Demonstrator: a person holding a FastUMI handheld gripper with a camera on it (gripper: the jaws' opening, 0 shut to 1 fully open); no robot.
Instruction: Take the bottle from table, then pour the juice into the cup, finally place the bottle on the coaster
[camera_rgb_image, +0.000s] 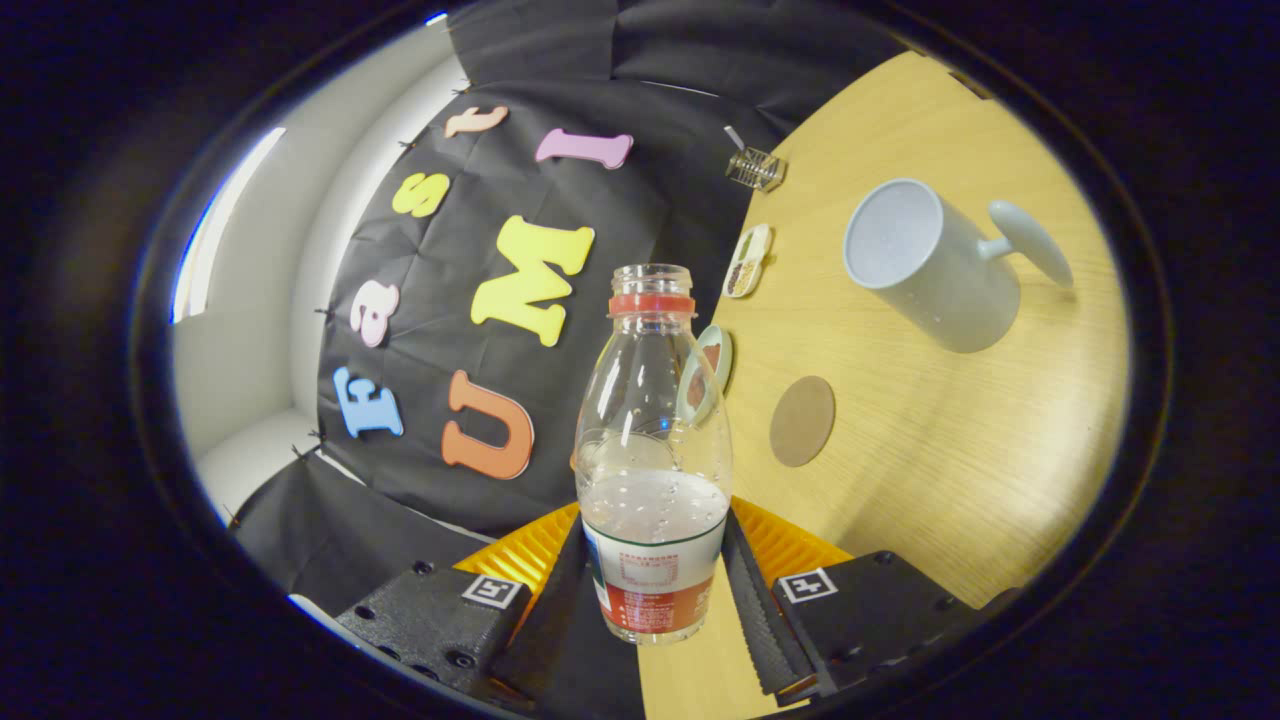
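Observation:
A clear plastic bottle (653, 460) with a red neck ring and no cap stands between my fingers, and my gripper (655, 590) is shut on the bottle's labelled lower part. A little liquid sits at the level of the label's top. The whole view is rolled, so the wooden table (930, 430) appears tilted. A white mug (925, 265) with its handle to the right stands on the table beyond the bottle, its mouth open toward me. A round brown coaster (802, 421) lies on the table between the mug and the bottle.
Two small dishes (747, 260) holding bits of food lie along the table's far edge, one partly hidden behind the bottle (712, 365). A small wire holder (755, 168) stands further along that edge. The black cloth wall hangs just behind the table.

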